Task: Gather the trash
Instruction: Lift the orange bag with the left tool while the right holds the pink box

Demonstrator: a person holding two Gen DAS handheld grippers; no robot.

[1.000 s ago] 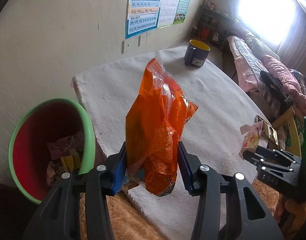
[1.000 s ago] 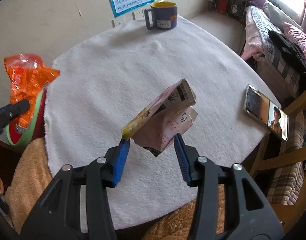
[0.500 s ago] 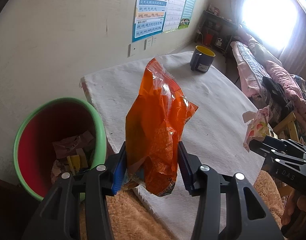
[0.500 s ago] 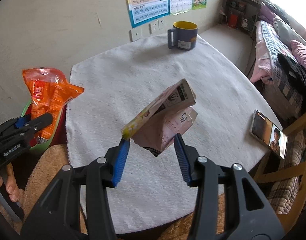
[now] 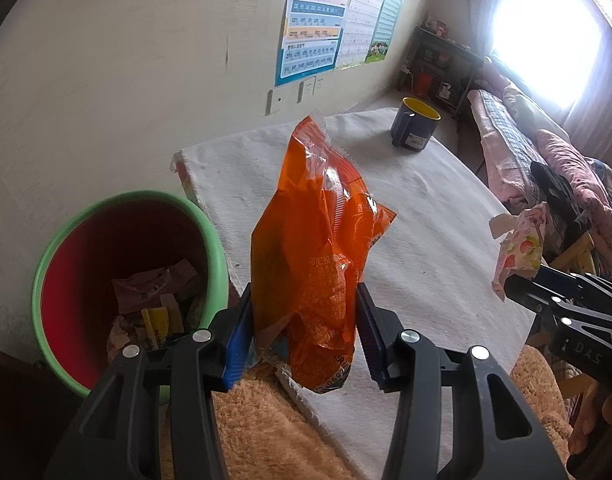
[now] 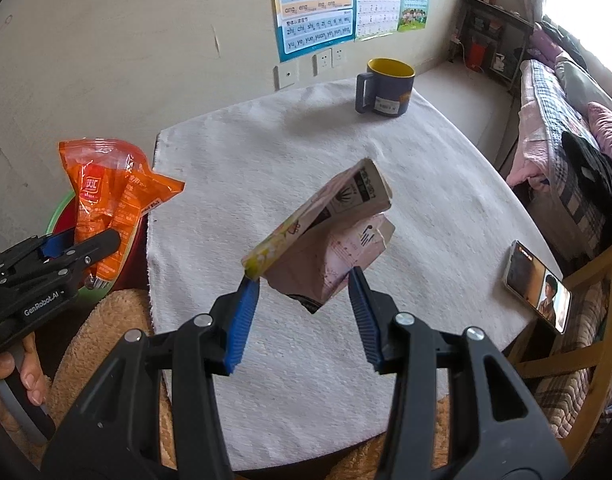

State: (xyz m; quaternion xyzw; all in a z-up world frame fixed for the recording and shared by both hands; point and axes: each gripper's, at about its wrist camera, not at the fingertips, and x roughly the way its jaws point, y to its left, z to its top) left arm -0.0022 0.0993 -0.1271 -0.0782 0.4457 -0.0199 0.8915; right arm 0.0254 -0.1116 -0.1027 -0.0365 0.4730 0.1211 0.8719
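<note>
Progress: some wrappers already lie in the round green-rimmed, red-walled plastic bin (image 5: pixel 210 236); two pieces are lifted, neither dropped yet.
Left gripper (image 5: pixel 304 332): clamped on a crinkly, glossy orange plastic snack bag (image 5: pixel 317 256), which stands up between its blue ribbed pads; the bin sits low to its left.
Right gripper (image 6: pixel 302 300): clamped on a crushed pink paper carton (image 6: pixel 329 236), folded flat at the top.
Left to do: carry both over the bin and let go.
Surroundings: a fuzzy white cloth (image 6: pixel 290 152) lies beyond both claws, with a dark blue mug (image 6: pixel 385 88) at its far edge.
</note>
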